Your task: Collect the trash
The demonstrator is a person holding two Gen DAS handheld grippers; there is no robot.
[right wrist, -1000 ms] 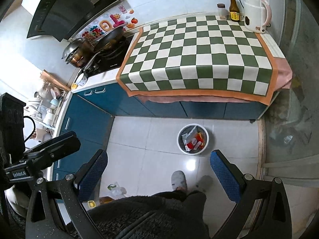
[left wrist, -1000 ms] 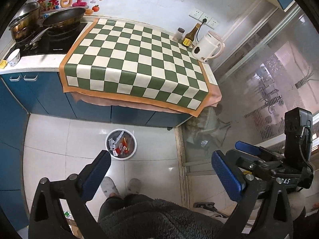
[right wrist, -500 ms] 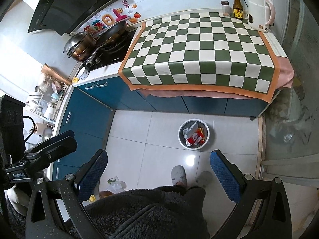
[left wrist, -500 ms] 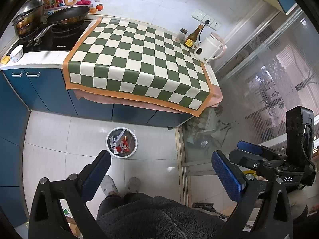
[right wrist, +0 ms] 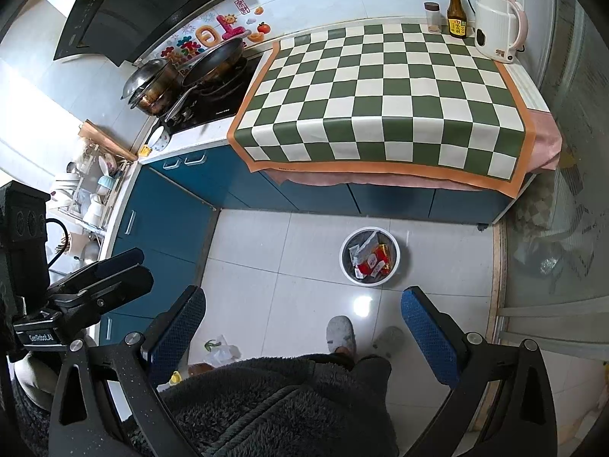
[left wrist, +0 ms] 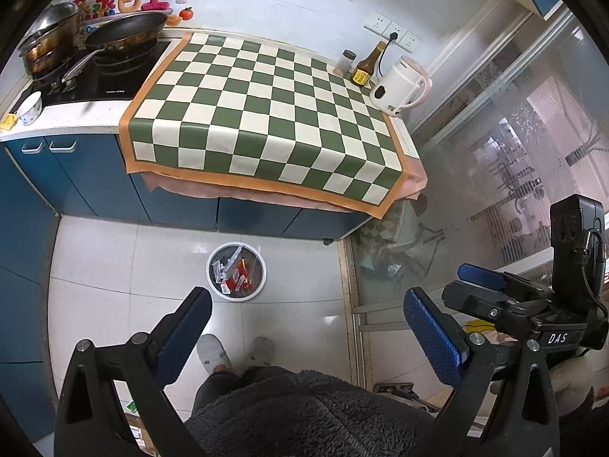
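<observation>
A round white trash bin (left wrist: 260, 266) stands on the tiled floor before the counter and holds red and white wrappers (left wrist: 238, 276). It also shows in the right wrist view (right wrist: 396, 257). My left gripper (left wrist: 306, 327) is open and empty, held high above the floor, nearer me than the bin. My right gripper (right wrist: 302, 318) is open and empty, also high above the floor. The green-and-cream checkered cloth (left wrist: 262, 122) on the counter has nothing lying on it. Each gripper shows at the edge of the other's view.
A white kettle (left wrist: 397, 85), a brown bottle (left wrist: 365, 66) and a small jar (left wrist: 346, 61) stand at the counter's back right. Pans (left wrist: 121, 36) sit on the stove at left. A glass sliding door (left wrist: 495, 175) is at right. Small litter (right wrist: 219, 350) lies on the floor by the blue cabinets.
Both grippers have risen and drawn back a little, so the counter and bin look slightly farther off. Both stay open and empty.
</observation>
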